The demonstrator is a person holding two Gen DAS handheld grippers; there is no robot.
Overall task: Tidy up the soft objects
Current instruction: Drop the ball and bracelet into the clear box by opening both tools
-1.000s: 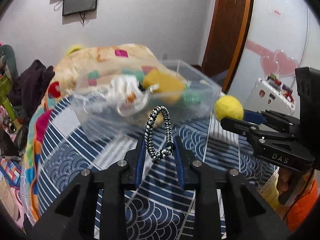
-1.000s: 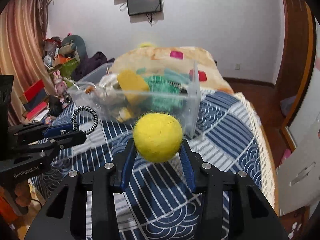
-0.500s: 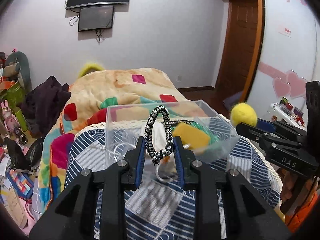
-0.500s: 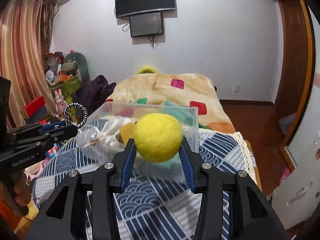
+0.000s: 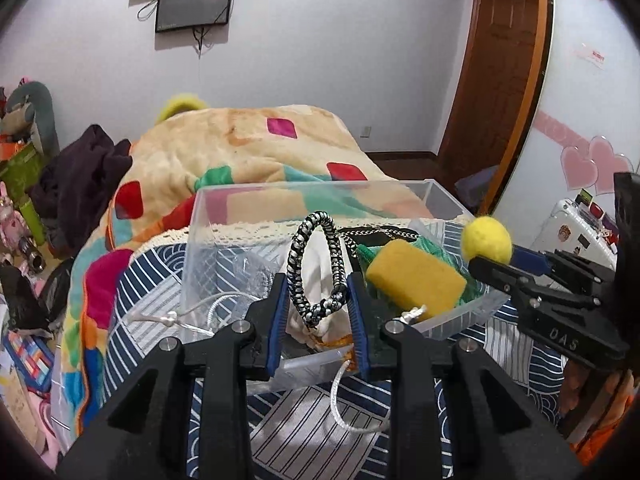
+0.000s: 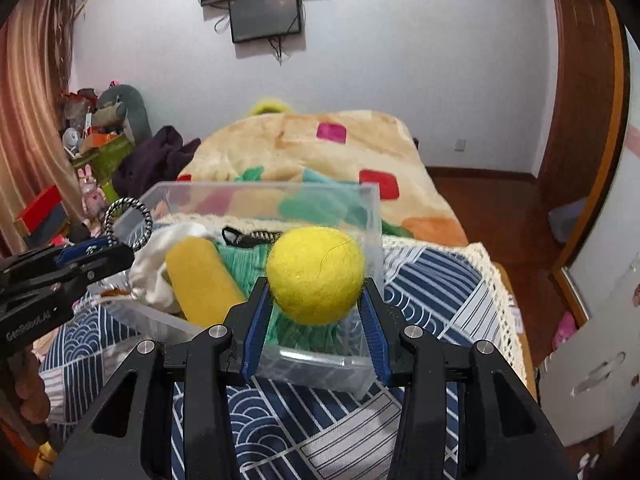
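Note:
My left gripper (image 5: 316,300) is shut on a black-and-white braided cord ring (image 5: 318,268) and holds it over the near left part of a clear plastic box (image 5: 224,208). My right gripper (image 6: 316,300) is shut on a yellow felt ball (image 6: 316,274) over the box's near right part (image 6: 372,216). In the box lie a yellow sponge (image 5: 416,280), green knit fabric (image 6: 244,260), a white cloth (image 5: 316,248) and a black strap (image 5: 380,232). The ball (image 5: 486,239) and the ring (image 6: 128,222) each show in the other view.
The box sits on a blue-and-white patterned bedspread (image 6: 432,280). A white cord (image 5: 352,412) trails over the box's near wall. A multicoloured blanket (image 5: 248,148) lies behind. Clutter and toys (image 6: 100,132) stand at the left, a wooden door (image 5: 500,60) at the right.
Both grippers have moved forward and down over the box, each keeping its hold. The box now lies close below the fingertips.

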